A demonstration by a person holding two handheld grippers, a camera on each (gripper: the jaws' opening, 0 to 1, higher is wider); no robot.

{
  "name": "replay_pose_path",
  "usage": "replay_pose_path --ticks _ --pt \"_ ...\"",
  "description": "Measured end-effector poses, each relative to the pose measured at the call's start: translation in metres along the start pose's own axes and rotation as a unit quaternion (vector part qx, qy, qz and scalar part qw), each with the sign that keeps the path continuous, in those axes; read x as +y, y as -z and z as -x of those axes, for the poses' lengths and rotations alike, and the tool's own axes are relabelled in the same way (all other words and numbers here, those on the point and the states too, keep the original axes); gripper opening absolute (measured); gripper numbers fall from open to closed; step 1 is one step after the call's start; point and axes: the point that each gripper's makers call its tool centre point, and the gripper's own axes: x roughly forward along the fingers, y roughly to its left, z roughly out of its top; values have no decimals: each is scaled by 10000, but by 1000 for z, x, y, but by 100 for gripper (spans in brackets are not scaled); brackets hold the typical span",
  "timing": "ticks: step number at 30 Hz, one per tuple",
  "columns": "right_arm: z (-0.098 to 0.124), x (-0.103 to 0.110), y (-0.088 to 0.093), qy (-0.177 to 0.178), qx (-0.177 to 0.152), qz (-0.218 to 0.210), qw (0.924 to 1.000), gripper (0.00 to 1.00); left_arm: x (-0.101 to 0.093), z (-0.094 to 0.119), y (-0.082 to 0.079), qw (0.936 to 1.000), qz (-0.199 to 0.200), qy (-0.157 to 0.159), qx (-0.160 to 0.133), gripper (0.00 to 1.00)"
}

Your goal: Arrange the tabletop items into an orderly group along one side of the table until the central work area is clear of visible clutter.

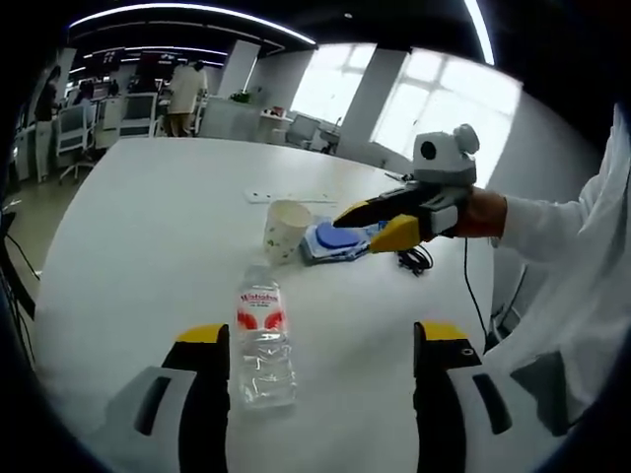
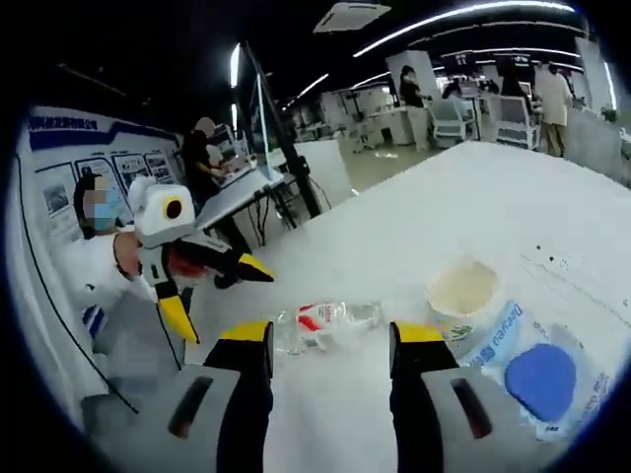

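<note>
In the left gripper view the water bottle (image 1: 263,340) lies on the white worktop (image 1: 148,227), long axis running 12 to 6, body just beside the left jaw. The left gripper (image 1: 320,379) stands wide open, empty, and looks nearer. The right gripper (image 1: 378,224), at 1 o'clock, hovers parted over the blue packet (image 1: 333,240) beside the paper cup (image 1: 286,230).

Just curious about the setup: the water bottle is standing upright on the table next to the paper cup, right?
Not quite. The water bottle is lying on its side on the table, as the left gripper view shows. It is indeed near the paper cup.
</note>
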Motion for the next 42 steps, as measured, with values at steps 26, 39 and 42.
replay_pose_path --ticks 26,39,42 --pt "-59 -43 24 393 -1376 -3526 9248 42 8 -5 11 9999 123 8 93 77" --pt "-88 -69 35 285 -1546 -4468 8807 43 17 -7 18 9997 232 -43 94 77" --pt "-93 -71 34 221 -1598 -4614 8724 41 19 -9 19 9997 234 -37 101 77"
